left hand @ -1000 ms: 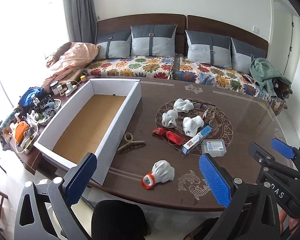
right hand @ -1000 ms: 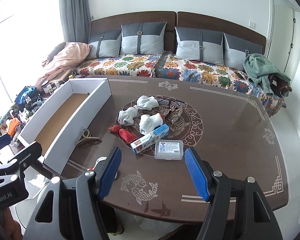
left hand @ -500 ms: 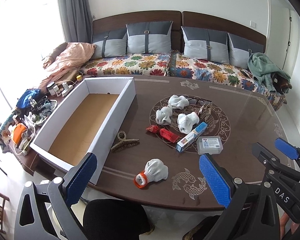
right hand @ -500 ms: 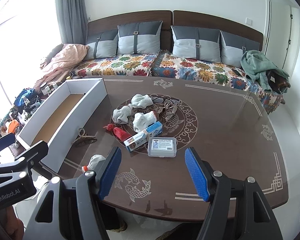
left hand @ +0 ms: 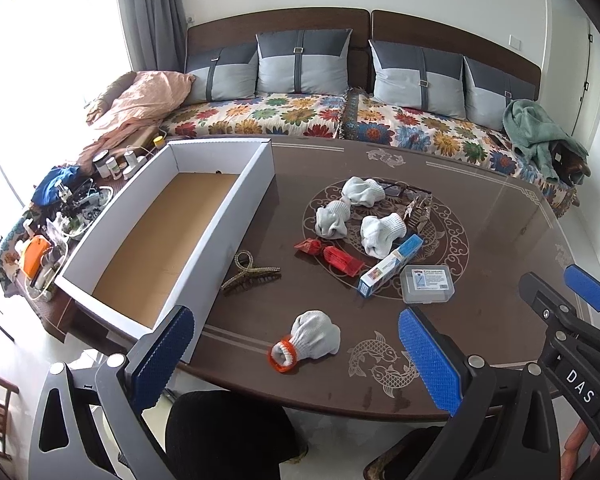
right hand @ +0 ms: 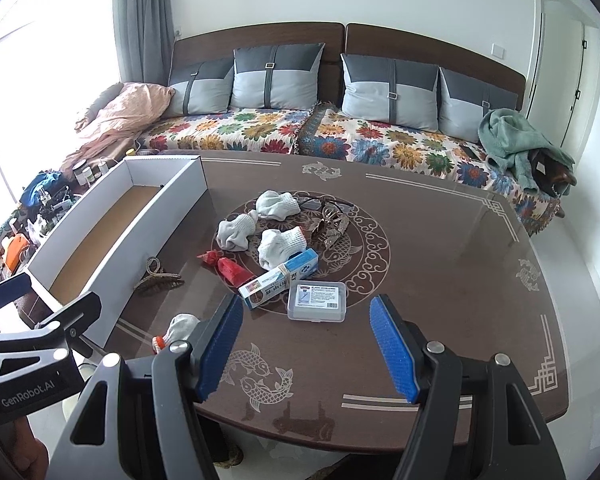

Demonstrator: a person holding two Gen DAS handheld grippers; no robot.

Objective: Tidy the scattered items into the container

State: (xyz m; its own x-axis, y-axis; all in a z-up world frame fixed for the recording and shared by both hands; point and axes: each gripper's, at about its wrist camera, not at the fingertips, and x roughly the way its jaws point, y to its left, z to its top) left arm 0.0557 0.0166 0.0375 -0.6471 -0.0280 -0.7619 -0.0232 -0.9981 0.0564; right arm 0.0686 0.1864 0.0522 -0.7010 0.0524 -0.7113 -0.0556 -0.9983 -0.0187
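Observation:
A white open box [left hand: 244, 196] [right hand: 168, 208] with a brown floor lies on the left of the dark table. Scattered on the table: white rolled socks [left hand: 380, 230] [right hand: 280, 242], one with an orange cuff [left hand: 312, 338] near the front edge, red wrappers [left hand: 340, 258], a blue-white carton [left hand: 390, 266] [right hand: 278, 278], a clear plastic case [left hand: 426, 284] [right hand: 318, 302], and hair claws [left hand: 250, 274] [left hand: 418, 212]. My left gripper [left hand: 296, 360] is open and empty above the front edge. My right gripper [right hand: 306, 350] is open and empty, just in front of the case.
A sofa [left hand: 300, 116] with grey cushions runs behind the table. A side table with clutter [left hand: 60, 216] stands left of the box. A green blanket [left hand: 536, 128] lies at the sofa's right end. A dark chair back [left hand: 224, 432] sits below the table's front edge.
Both grippers have drawn back and risen a little, so the table and items sit further away. Both stayed open. Nothing on the table moved.

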